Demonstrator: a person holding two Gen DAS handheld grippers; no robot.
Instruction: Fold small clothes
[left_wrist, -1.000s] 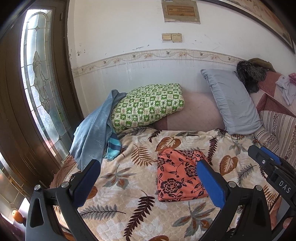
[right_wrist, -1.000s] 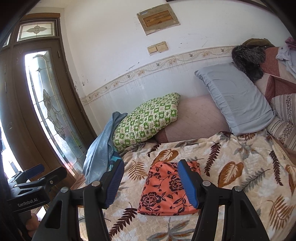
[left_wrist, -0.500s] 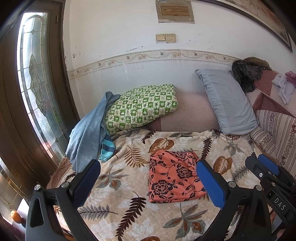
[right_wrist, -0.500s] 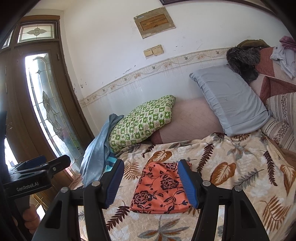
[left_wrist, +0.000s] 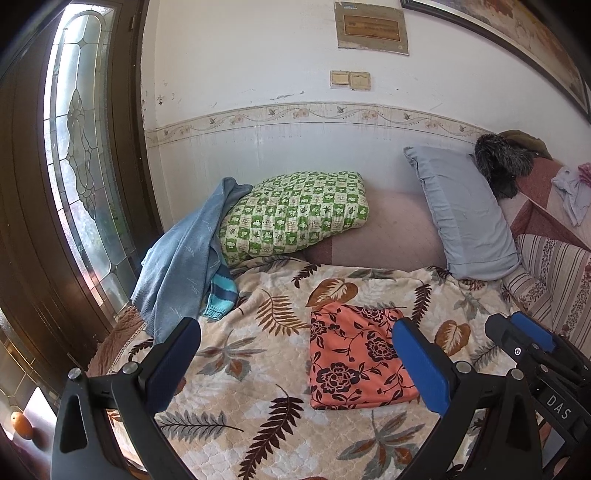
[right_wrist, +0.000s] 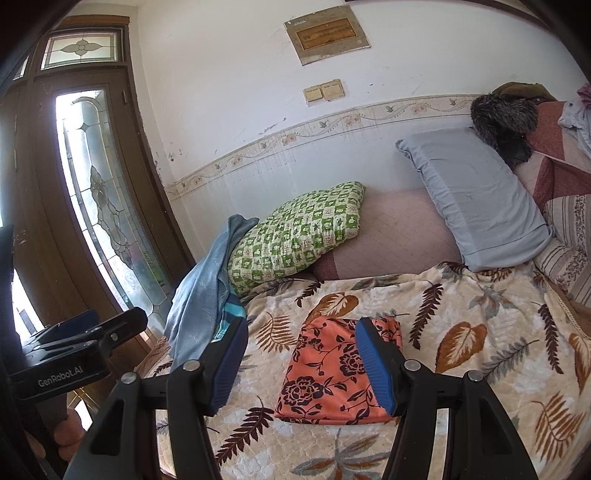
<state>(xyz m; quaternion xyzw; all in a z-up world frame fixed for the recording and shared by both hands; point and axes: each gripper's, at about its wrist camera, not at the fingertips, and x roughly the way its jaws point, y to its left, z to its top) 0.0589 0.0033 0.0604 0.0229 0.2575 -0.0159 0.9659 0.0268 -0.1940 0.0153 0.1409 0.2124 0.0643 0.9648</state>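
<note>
On leaf-print quilt (left_wrist: 258, 369): flat rectangular floral cloth (left_wrist: 354, 358) | apparently smooth weave

Ahead of the left tool (left_wrist: 295, 363) lies open leaf-print blanket (left_wrist: 258, 354); the folded floral cloth (left_wrist: 354, 358) sits just right of centre. Beyond, green pillow (left_wrist: 295, 214), blue garment (left_wrist: 184, 258) and grey pillow (left_wrist: 465, 214) block passage.

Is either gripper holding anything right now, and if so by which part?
Nothing is held. The left gripper and right gripper are both open above the bed, and the folded orange floral cloth lies untouched.
</note>
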